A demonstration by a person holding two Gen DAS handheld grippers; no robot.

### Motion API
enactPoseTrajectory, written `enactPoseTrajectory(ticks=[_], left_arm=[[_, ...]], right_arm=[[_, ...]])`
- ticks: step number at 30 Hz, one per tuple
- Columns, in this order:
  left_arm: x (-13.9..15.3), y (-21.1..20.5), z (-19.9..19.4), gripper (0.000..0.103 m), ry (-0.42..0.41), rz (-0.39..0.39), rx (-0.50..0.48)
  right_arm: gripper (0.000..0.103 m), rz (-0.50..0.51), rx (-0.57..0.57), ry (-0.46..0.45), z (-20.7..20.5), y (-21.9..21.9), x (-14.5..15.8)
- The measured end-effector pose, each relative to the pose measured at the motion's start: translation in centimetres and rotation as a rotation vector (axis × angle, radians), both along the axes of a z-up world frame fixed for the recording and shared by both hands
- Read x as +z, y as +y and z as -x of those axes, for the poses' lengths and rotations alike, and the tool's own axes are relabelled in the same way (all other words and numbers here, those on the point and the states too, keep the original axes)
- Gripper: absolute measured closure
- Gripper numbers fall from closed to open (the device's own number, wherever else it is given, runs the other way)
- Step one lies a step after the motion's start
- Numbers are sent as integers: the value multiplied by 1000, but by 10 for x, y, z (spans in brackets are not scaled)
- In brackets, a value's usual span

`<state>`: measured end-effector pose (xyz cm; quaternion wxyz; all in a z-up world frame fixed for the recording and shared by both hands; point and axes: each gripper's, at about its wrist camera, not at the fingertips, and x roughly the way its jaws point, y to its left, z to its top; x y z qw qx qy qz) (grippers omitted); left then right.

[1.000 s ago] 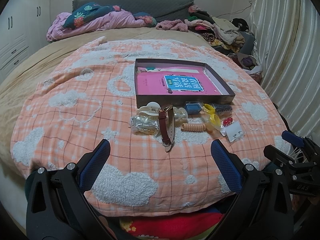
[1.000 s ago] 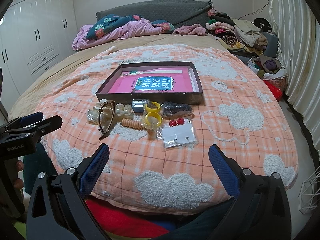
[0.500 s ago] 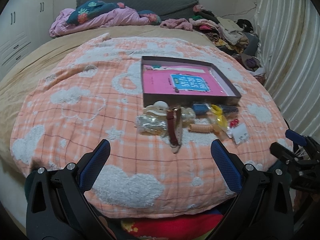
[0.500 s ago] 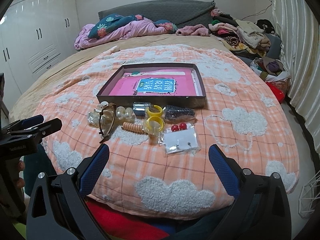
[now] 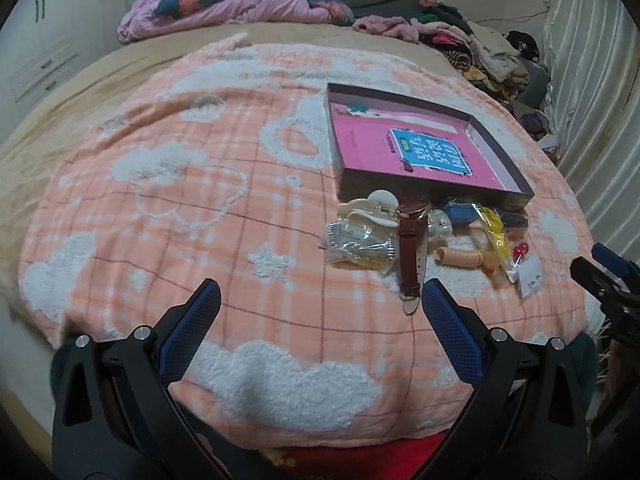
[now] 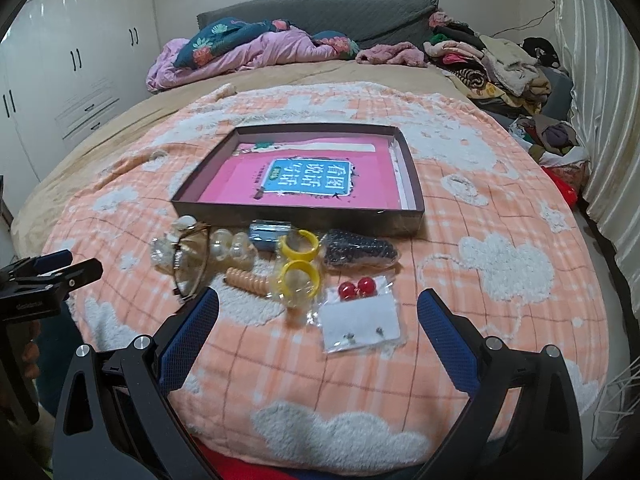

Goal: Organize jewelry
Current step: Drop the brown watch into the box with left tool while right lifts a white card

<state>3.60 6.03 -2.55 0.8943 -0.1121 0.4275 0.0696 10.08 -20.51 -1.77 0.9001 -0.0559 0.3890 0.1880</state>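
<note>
Both tongs wide open, nothing held: left gripper [image 5: 320,308] and right gripper [image 6: 318,308] hover short of the pile, over the near edge of the quilt [image 5: 168,200].

Risks, big to small:
- quilt soft and humped, so a finger pressing down may sink and shove pieces instead of gripping.
- tray [image 6: 416,188] at 12 o'clock of the pile, shallow wall; a bump could slide it.
- watch [image 5: 412,256] lies over the clear bag [image 5: 360,240] and hair claw [image 5: 376,208]; lifting it may drag them.
- earring bag [image 6: 362,320] flat and slick, nearest at 6 o'clock, likely to slip.
- yellow rings [image 6: 298,264] touching, may come up as two.

Containers: tray holds only a pink book [image 6: 304,180], no jewelry yet. All jewelry sits just in front of the tray.
</note>
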Motion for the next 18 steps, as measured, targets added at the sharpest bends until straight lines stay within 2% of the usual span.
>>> enactPoseTrajectory(ticks=[8,9,14,18], left_arm=[[-24,-30,-32,11,59,44,-119],[-28,-35,-35,14,69,49,-131],[-45,-49,-51,41,107,78,-166],[-52,-51,-60,55,123,90,-164]], right_arm=[[4,20,-17,47,-25,-7,-27],[4,27,-20,54,-26,-8,-31],[4,62,-29,91,-38,-16,-53],[4,81,-22,121,-45,-18,-69]])
